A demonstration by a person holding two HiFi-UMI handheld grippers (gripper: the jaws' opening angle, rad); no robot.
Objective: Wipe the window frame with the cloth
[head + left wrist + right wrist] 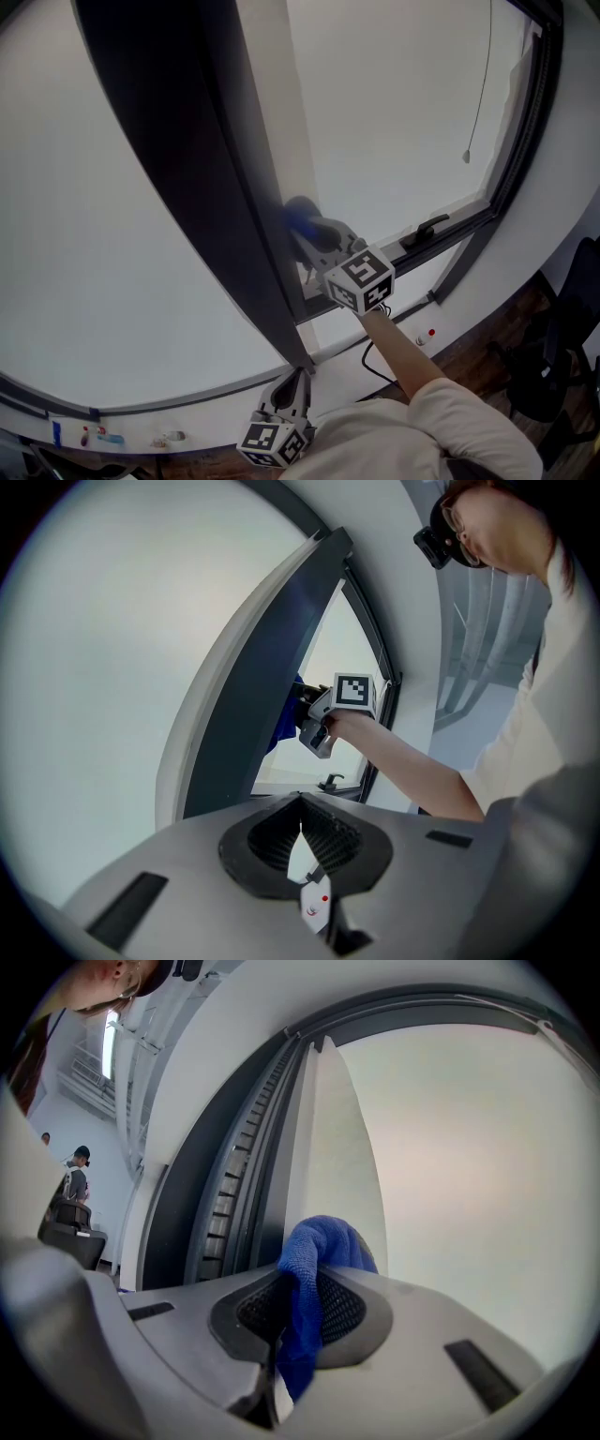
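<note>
two grippers are up at the window. low on your left, the left gripper (292,392) has its ribbed black pads closed tip to tip on nothing, nosed up to the foot of the dark window frame (202,187); you cannot tell from here whether it touches. further right, your right gripper (298,1288) is clamped on the blue cloth (321,1239), whose bunched end presses against the pale inner edge of the slanting frame bar

only a small wad pokes past the jaws, so if you tilt or lean harder, the hard grey shell may scrape the frame instead of the cloth. a drag over the notched track beside the bar could snag the cloth and tug it out of the grip. at far right, the window handle (427,230) and the hanging cord (466,155) could catch your arm on a wide sweep

the cloth looks soft, nubby and loosely folded; the frame is smooth, matte and long-edged; the pane is pale and flat; the grippers are smooth grey plastic
</note>
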